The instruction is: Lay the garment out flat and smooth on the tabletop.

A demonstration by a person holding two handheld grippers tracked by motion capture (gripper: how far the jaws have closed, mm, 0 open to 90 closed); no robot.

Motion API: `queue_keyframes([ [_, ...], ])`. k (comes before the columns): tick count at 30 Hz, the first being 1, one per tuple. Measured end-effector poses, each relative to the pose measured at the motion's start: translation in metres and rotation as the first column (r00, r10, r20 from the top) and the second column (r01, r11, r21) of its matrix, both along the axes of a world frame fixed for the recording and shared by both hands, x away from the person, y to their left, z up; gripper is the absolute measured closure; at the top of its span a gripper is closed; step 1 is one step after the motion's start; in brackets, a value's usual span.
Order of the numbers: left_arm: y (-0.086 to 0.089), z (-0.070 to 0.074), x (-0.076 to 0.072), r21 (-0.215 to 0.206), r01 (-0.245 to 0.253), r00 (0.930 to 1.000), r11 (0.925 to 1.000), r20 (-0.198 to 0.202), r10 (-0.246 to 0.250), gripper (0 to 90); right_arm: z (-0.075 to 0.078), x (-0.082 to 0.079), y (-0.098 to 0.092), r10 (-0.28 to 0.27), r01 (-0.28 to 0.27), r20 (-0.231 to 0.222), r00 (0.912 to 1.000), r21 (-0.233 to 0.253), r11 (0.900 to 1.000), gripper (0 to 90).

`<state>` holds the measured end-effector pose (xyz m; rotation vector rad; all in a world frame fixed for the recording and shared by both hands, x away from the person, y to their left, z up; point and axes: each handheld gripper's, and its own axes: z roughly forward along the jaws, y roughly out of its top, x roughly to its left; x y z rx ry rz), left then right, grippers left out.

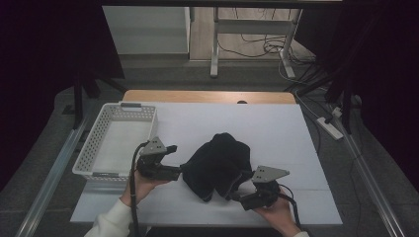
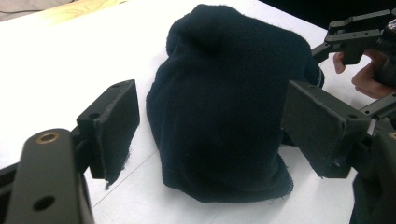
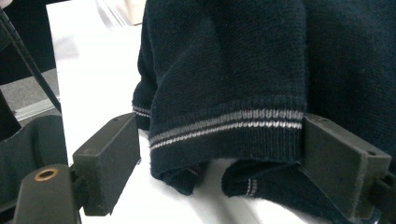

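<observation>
1. Crumpled dark-navy knit sweater point(image 1: 218, 165) w/ grey-striped cuff point(image 3: 224, 123), between both grippers.
2. Left gripper point(image 2: 210, 126): jaws wide apart, straddling sweater, no grip.
3. Right gripper point(image 3: 219, 154): spread round cuff, unclamped.
4. Step judged: pre-grasp; next: close jaws on fabric.

The dark navy sweater point(image 3: 243, 70) has grey stripes on its cuff; the basket point(image 1: 101, 143) is white.

A white-covered surface point(image 1: 276, 123) fills the middle of the high view, with a strip of bare wood along its upper edge. A white perforated basket point(image 1: 95, 143) sits at its left edge. A crumpled dark knit garment point(image 1: 217, 163) lies at lower centre.
</observation>
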<state>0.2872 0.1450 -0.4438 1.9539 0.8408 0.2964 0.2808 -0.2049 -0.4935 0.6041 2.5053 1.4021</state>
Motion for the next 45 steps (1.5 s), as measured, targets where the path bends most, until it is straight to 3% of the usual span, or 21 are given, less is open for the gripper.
queue_keyframes([
  [4,-0.001,0.000,0.000,-0.002,0.005,1.0000,1.0000,0.001,-0.005,20.5,0.001,0.000,0.002,0.000,0.000,-0.003,1.0000,0.007,1.000,19.6],
  [12,-0.006,-0.003,0.000,0.006,0.017,0.9998,0.9998,-0.008,-0.017,20.6,-0.003,0.003,0.012,0.003,-0.003,0.009,1.0000,-0.029,1.000,33.3],
  [13,-0.007,-0.004,0.000,0.008,0.018,0.9998,0.9998,-0.010,-0.018,20.6,-0.003,0.004,0.014,-0.005,0.006,0.015,0.9999,-0.048,0.999,40.8],
  [14,-0.007,-0.005,0.000,0.010,0.019,0.9997,0.9998,-0.012,-0.019,20.6,-0.003,0.004,0.014,-0.005,0.006,0.015,0.9999,-0.048,0.999,40.8],
  [15,-0.008,-0.006,0.000,0.013,0.021,0.9997,0.9997,-0.015,-0.021,20.6,-0.004,0.006,0.015,-0.003,0.004,0.012,0.9999,-0.053,0.999,54.4],
  [18,-0.009,-0.006,0.000,0.015,0.024,0.9996,0.9996,-0.016,-0.023,20.6,-0.001,0.007,0.014,-0.001,0.002,0.017,0.9999,-0.071,0.997,70.1],
  [26,-0.009,-0.006,0.001,0.015,0.023,0.9996,0.9996,-0.015,-0.023,20.7,0.015,0.004,0.010,-0.002,0.007,0.076,0.9971,-0.059,0.998,74.2],
  [29,-0.008,-0.005,0.000,0.011,0.022,0.9997,0.9997,-0.011,-0.022,20.8,0.031,0.003,0.008,-0.012,0.014,0.113,0.9935,-0.021,1.000,74.5],
  [31,-0.008,-0.005,0.000,0.009,0.021,0.9997,0.9997,-0.008,-0.021,20.8,0.052,0.003,0.006,-0.019,0.014,0.147,0.9890,0.034,0.999,74.8],
  [33,-0.007,-0.004,0.000,0.007,0.020,0.9998,0.9998,-0.006,-0.020,20.8,0.059,0.003,0.006,-0.023,0.015,0.161,0.9867,0.047,0.999,74.8],
  [38,-0.005,-0.002,0.000,0.001,0.014,0.9999,0.9999,0.002,-0.014,20.8,0.089,0.010,0.010,-0.041,0.027,0.238,0.9703,0.062,0.998,75.0],
  [45,-0.003,-0.001,-0.001,-0.003,0.010,0.9999,0.9999,0.007,-0.010,20.8,0.092,0.035,0.019,-0.077,0.063,0.239,0.9678,0.065,0.996,74.9],
])
